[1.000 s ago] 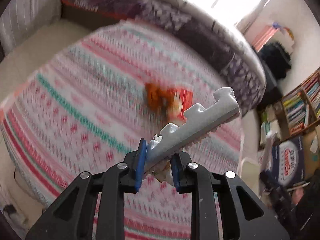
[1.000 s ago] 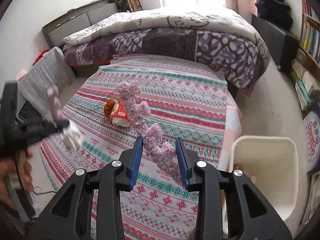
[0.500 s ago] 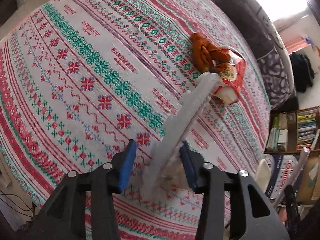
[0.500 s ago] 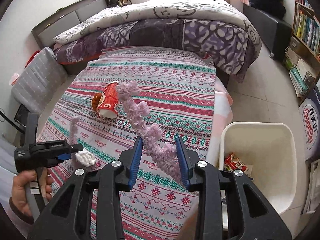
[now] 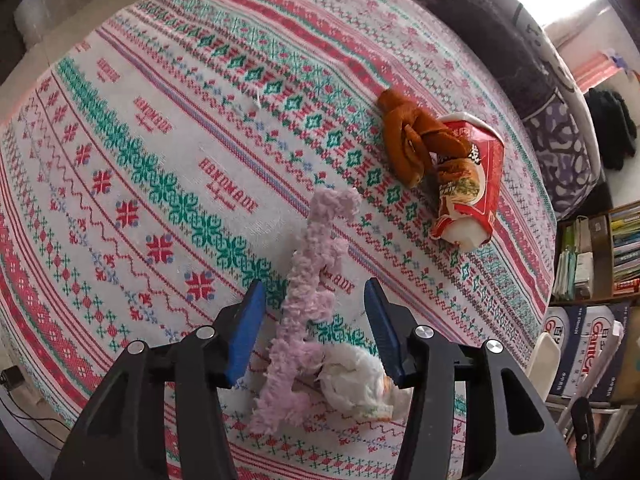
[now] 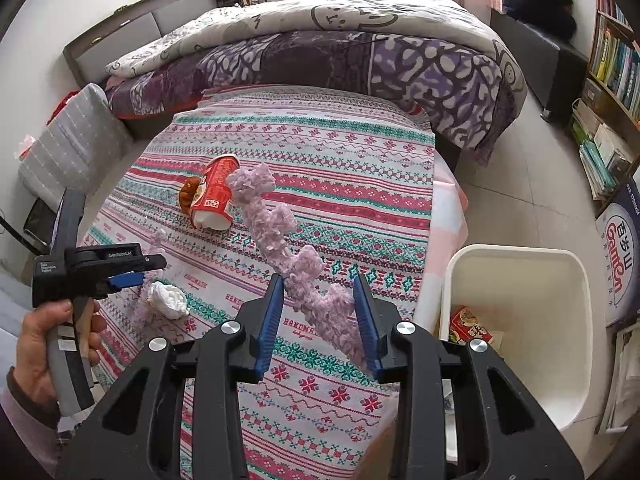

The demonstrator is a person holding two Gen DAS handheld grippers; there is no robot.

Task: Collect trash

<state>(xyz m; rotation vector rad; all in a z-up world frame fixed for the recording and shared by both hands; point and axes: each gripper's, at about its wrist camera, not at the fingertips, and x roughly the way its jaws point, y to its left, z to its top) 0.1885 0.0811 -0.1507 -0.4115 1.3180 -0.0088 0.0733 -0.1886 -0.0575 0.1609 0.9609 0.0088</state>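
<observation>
Left gripper (image 5: pixel 314 330): jaws wide, nothing held – a fuzzy pink strip (image 5: pixel 308 292) lies on the patterned cloth (image 5: pixel 140 152) between the fingers, a crumpled white tissue (image 5: pixel 356 380) just beside it
Right gripper (image 6: pixel 318 320): jaws closed on a second fuzzy strip (image 6: pixel 288 256), held in the air
Bin (image 6: pixel 520 264): white, at the right of the table, one packet already inside
Other trash: red paper cup (image 5: pixel 468 184) on its side, touching a brown knotted piece (image 5: pixel 412 144)
Handling: the strip looks light and soft – probably best gripped at the middle, so both ends hang evenly; the tissue will compress easily
</observation>
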